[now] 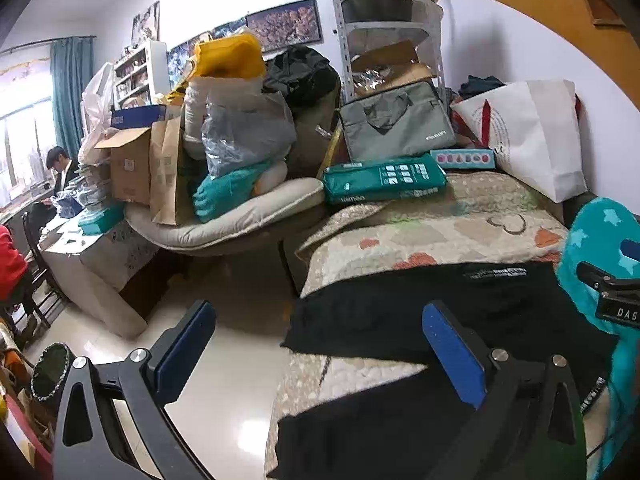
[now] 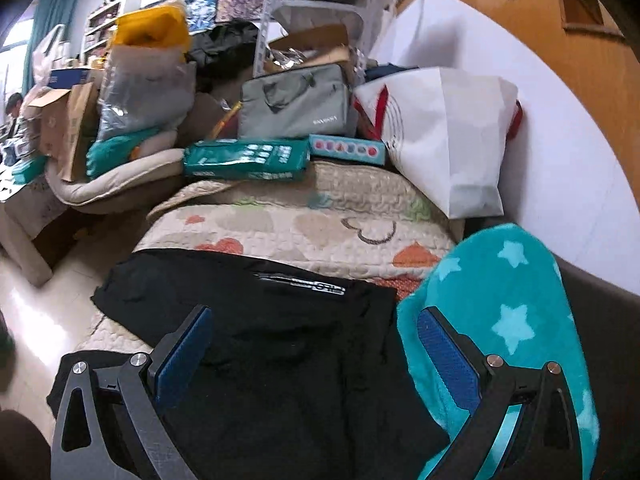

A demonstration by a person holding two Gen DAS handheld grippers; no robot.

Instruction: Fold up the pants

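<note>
Black pants (image 1: 400, 312) lie spread on a quilted cover (image 1: 440, 224) with heart shapes; both legs reach toward the left edge. They also show in the right wrist view (image 2: 280, 340), with a white-printed label near the waist. My left gripper (image 1: 324, 344) is open and empty, above the pants' leg ends and the edge of the cover. My right gripper (image 2: 316, 344) is open and empty, over the upper part of the pants. Part of the right gripper shows at the far right of the left wrist view (image 1: 612, 292).
A teal star-patterned blanket (image 2: 500, 320) lies right of the pants, under my right finger. A green package (image 2: 248, 160), grey bag (image 2: 296, 104) and white paper bag (image 2: 444, 140) crowd the far end. Glossy floor (image 1: 224, 360) lies left. A person sits far left (image 1: 60, 168).
</note>
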